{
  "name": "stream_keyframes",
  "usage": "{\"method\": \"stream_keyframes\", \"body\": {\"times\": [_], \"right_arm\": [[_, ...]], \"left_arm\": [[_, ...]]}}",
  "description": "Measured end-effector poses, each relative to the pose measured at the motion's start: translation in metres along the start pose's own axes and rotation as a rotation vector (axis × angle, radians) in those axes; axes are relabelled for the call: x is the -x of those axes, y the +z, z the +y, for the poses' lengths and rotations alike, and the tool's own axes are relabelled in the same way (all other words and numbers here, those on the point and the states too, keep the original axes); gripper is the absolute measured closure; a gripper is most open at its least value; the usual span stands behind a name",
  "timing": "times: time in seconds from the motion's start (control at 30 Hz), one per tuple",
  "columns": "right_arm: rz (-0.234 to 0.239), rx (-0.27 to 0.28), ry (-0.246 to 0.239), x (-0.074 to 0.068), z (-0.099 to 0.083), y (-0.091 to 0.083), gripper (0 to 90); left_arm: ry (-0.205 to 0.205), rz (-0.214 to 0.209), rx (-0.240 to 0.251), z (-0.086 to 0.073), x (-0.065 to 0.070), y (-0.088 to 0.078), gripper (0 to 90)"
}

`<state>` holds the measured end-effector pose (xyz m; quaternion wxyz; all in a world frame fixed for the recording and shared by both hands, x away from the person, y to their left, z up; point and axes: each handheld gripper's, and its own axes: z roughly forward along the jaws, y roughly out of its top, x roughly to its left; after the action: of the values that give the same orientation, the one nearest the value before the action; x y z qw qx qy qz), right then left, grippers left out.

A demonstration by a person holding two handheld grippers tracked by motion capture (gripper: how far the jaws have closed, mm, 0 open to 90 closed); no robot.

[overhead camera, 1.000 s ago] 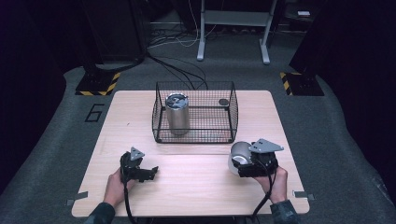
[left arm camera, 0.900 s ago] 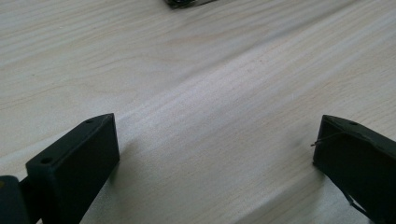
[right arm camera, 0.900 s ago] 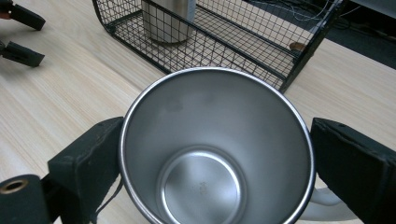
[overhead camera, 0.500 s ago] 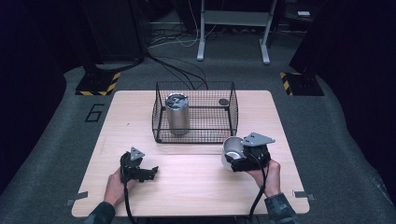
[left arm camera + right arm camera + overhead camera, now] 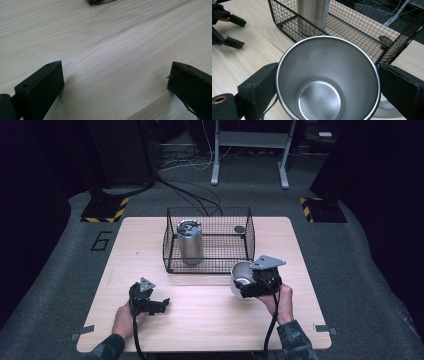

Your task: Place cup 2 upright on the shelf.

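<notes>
The right gripper (image 5: pixel 327 82) clamps a steel cup (image 5: pixel 327 80) between its jaws, lifted just in front of the wire basket (image 5: pixel 209 240), which holds a lidded tumbler (image 5: pixel 189 241). The left gripper (image 5: pixel 115 82) rests spread wide on the table (image 5: pixel 200 320).

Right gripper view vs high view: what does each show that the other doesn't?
Right gripper view alone: the steel cup's empty inside and the black jaws pressed on its sides. High view alone: the person's hands, the whole table, the floor and stands behind. Both share the cup, the wire basket, the lidded steel tumbler in it, and the left gripper, open.
</notes>
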<state>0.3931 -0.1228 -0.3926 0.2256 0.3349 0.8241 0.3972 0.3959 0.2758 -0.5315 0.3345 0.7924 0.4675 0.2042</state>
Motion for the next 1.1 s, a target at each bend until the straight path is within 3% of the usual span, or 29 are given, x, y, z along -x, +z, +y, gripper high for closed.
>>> {"method": "stream_keyframes", "body": {"times": [0.93,1.1], "right_arm": [[0.047,0.022,-0.013,0.005,0.05,0.011,5.4],[0.05,0.022,-0.013,0.007,0.062,0.011,5.4]], "left_arm": [[0.001,0.0,0.0,0.0,0.0,0.0,0.4],[0.018,-0.002,-0.013,0.0,-0.001,-0.001,0.4]]}}
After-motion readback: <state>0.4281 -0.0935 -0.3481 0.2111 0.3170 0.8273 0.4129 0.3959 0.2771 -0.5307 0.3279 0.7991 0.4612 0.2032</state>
